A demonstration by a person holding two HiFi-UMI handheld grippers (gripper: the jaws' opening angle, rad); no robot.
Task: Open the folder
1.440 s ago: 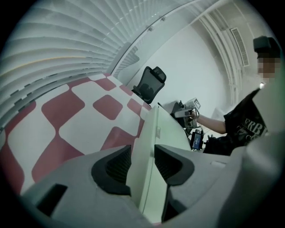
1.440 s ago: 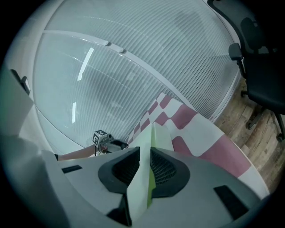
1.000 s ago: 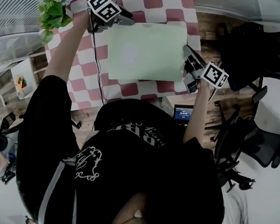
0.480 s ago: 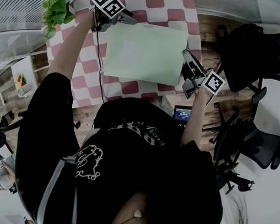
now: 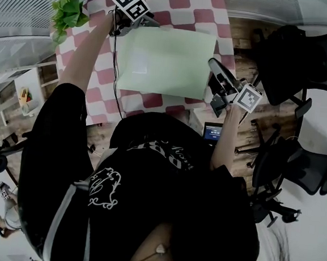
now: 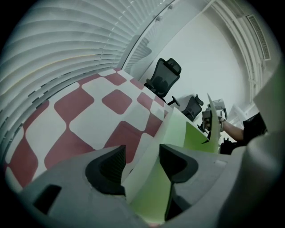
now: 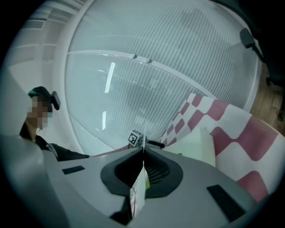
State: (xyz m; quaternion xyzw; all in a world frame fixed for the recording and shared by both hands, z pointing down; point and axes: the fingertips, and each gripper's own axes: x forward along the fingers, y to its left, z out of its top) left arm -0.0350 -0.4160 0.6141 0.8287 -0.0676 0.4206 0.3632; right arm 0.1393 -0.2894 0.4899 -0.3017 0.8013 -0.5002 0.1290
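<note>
A pale green folder [image 5: 164, 62] lies on the red-and-white checked tablecloth [image 5: 180, 1]. My left gripper [image 5: 149, 22] stands at its far left corner. Its jaws have just been opening and are open, and the folder's sheets [image 6: 178, 133] pass between the pads [image 6: 109, 167] without being pressed. My right gripper [image 5: 214, 63] is at the folder's right edge, shut on the thin cover [image 7: 140, 187] and holding it raised off the lower sheet [image 7: 196, 144]. In the left gripper view the right gripper [image 6: 213, 118] holds the cover upright at the far end.
A potted plant [image 5: 65, 13] stands at the table's far left corner. Black office chairs [image 5: 306, 54] stand to the right, and a small lit screen [image 5: 213, 131] shows below the table's near edge. A black cable [image 5: 116, 77] runs down along the folder's left side. White blinds lie beyond the table.
My right gripper has risen and moved inward over the table with the cover's right edge in it, so the cover stands higher. The left gripper has stayed at the far left corner.
</note>
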